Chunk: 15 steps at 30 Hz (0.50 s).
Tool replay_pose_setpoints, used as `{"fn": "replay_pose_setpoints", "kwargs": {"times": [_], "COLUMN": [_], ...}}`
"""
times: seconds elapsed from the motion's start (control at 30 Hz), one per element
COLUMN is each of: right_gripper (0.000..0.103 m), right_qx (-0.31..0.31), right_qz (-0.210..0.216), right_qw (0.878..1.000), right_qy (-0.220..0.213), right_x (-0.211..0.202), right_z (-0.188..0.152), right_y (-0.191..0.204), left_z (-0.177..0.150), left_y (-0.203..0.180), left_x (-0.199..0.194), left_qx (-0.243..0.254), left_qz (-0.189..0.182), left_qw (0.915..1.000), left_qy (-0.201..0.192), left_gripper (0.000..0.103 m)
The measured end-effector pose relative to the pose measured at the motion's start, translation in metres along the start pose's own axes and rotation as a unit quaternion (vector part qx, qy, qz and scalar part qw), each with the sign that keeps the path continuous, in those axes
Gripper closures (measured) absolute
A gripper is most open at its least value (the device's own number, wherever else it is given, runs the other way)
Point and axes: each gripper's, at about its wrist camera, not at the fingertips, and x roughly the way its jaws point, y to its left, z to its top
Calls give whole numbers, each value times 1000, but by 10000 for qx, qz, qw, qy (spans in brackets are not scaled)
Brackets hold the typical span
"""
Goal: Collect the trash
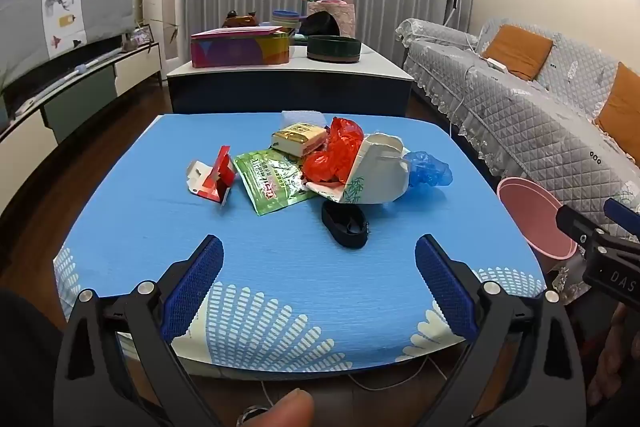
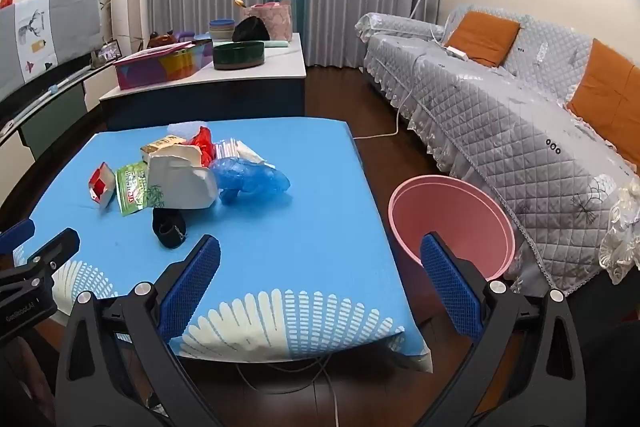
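Trash sits in a loose heap toward the far middle of your blue-covered surface (image 1: 280, 267): a torn red and white carton (image 1: 212, 179) on the left, a green packet (image 1: 276, 181) just beside it, a yellowish pack (image 1: 298, 139) behind, a crumpled red bag (image 1: 334, 155) pressed against a white torn box (image 1: 378, 177), and a blue bag (image 1: 430, 169) at the right end. A black strap (image 1: 346, 225) lies alone in front of the heap, nearest to you. Your left gripper (image 1: 318, 267) hovers over the near part of the surface with its fingers (image 1: 196, 283) spread wide apart and nothing between them. Your right gripper (image 2: 320, 267) hangs over the near right corner, its fingers (image 2: 448, 287) also wide apart and holding nothing. A pink bin (image 2: 452, 223) stands on the floor just off the right edge of the surface, between it and the quilted grey sofa (image 2: 500, 115), and what shows of its inside looks bare.
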Motion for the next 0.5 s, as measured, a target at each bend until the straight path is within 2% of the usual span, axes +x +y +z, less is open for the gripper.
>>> {"fn": "replay_pose_setpoints", "kwargs": {"times": [0.1, 0.13, 0.17, 0.5], "right_gripper": [5, 5, 5, 5], "right_qx": [1, -40, 37, 3], "right_qz": [-49, -25, 58, 18], "right_qw": [9999, 10000, 9999, 9999], "right_qy": [-100, -88, 102, 164], "right_x": [-6, -6, -2, 0], "right_z": [1, -6, -1, -3], "right_y": [1, 6, 2, 0], "left_z": [0, -3, -4, -9], "left_y": [-1, 0, 0, -3], "left_x": [-1, 1, 2, 2], "left_qx": [35, 25, 22, 37], "left_qz": [14, 17, 19, 10], "left_qw": [10000, 10000, 10000, 10000], "left_qy": [-64, -61, -61, -11], "left_gripper": [9, 9, 9, 9]}}
